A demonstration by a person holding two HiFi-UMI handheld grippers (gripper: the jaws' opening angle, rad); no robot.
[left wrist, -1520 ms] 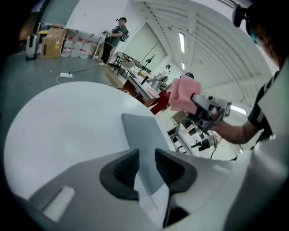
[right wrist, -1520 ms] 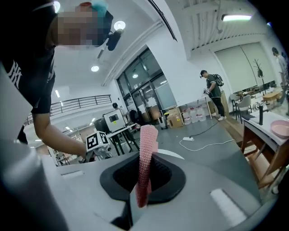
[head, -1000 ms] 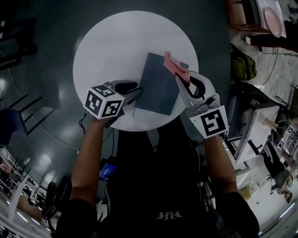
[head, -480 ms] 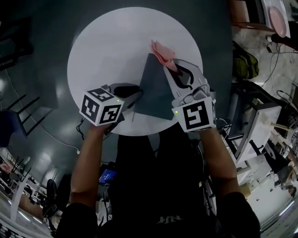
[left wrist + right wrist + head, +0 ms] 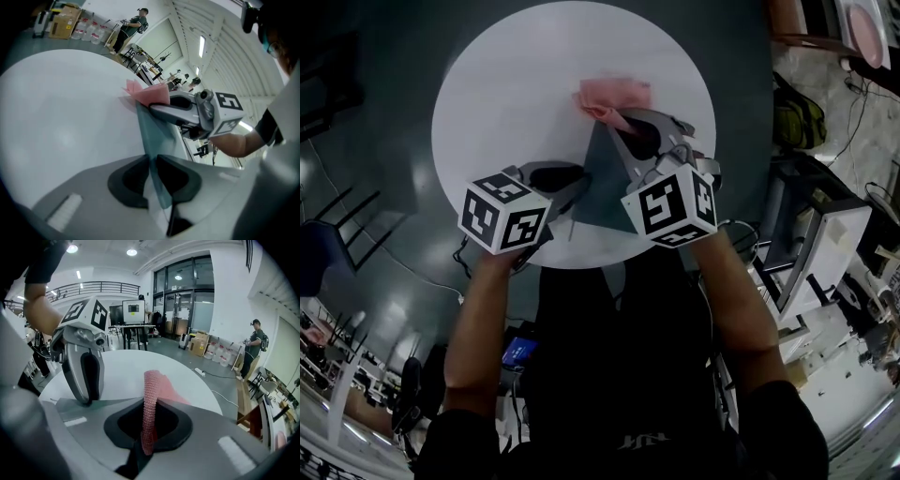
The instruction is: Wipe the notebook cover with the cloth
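Our left hand-held gripper [image 5: 152, 161], its jaws just closed onto the notebook [image 5: 154, 126], grips the edge nearest it on the round worktop [image 5: 70, 126]. Our right hand-held gripper [image 5: 150, 403] is clamped on the pink cloth [image 5: 151, 380], which spills ahead of its jaws. A good wipe, we judge, means pressing the cloth flat and keeping the left grip firm. Only the head view shows the cloth lying past the cover's far corner; only the gripper views show each grip.

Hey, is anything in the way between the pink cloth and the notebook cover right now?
Nothing visible. The cloth in the right gripper is at the notebook's far corner. The left gripper, whose jaws have just been closing, is clamped on the notebook's left edge, beside the bare cover.
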